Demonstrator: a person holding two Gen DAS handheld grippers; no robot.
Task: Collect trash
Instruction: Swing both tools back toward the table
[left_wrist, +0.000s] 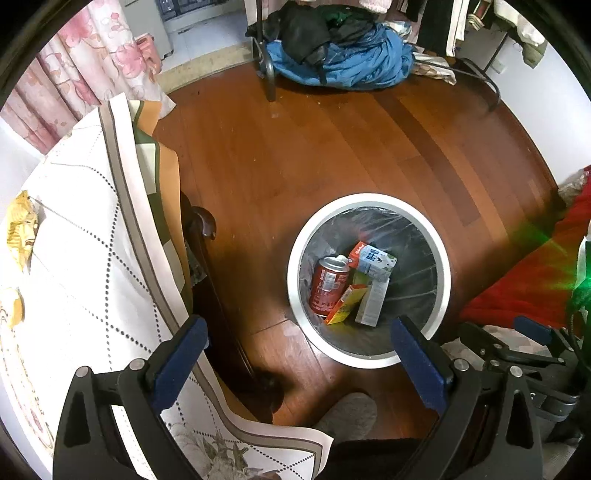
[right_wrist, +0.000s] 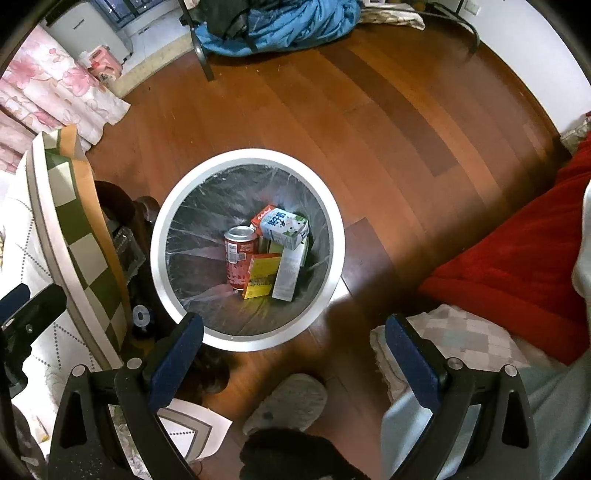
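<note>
Trash bin (right_wrist: 334, 236) is sitting on the wood floor (right_wrist: 369, 110) beside the table, already holding a red can (right_wrist: 240, 254) and several cartons. Both the left gripper (left_wrist: 299, 354) and right gripper (right_wrist: 293, 350) are hovering above it, jaws spread wide, gripping nothing. Looks like a between-drops step; next move is probably fetching the yellow wrapper (left_wrist: 22, 225) lying on the tablecloth (left_wrist: 85, 258).

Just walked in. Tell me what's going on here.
A person is collecting trash with a handheld gripper in each hand. Both the left gripper and the right gripper hang open and empty above a round white bin lined with a clear plastic bag on the wooden floor. In the bin lie a red drink can, a yellow carton, a white-and-green milk carton and other small boxes.
</note>
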